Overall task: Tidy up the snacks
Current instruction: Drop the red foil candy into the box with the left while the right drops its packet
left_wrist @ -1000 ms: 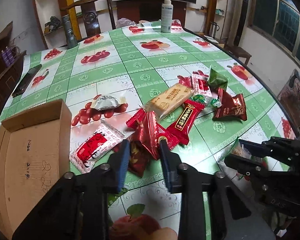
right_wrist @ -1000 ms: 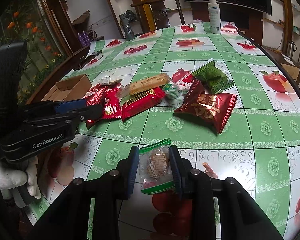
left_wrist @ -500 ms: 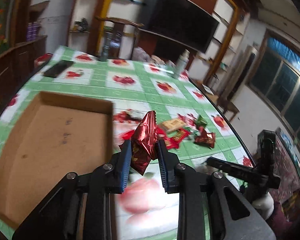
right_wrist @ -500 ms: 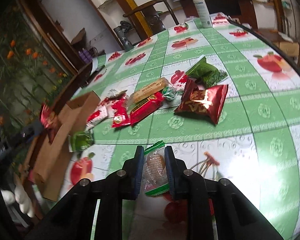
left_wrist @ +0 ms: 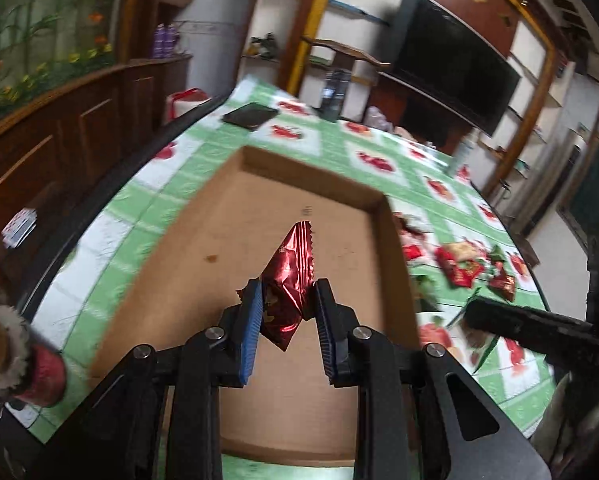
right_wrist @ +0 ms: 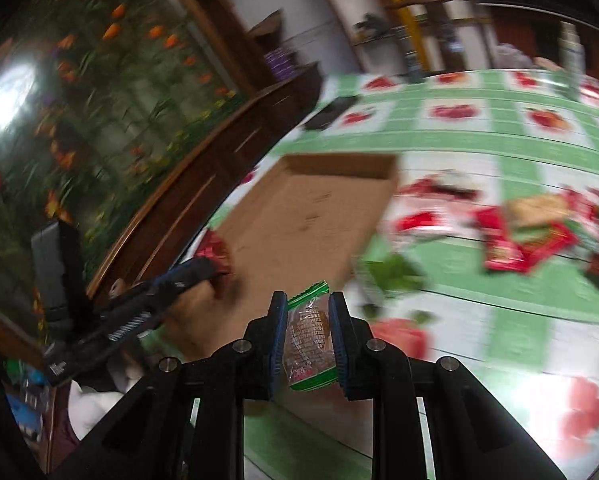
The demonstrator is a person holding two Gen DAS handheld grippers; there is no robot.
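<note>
Two close wrist fisheyes angled down, both over the cardboard box (left_wrist: 283,208) (right_wrist: 311,208).

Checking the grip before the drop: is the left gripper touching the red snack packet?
Touching: the left wrist view shows the left gripper pinching the red snack packet.

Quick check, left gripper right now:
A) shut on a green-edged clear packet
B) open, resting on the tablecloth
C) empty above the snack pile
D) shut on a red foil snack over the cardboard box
D: the left gripper is pinched on the red foil snack, with the bare floor of the cardboard box right beneath it in the left wrist view.
</note>
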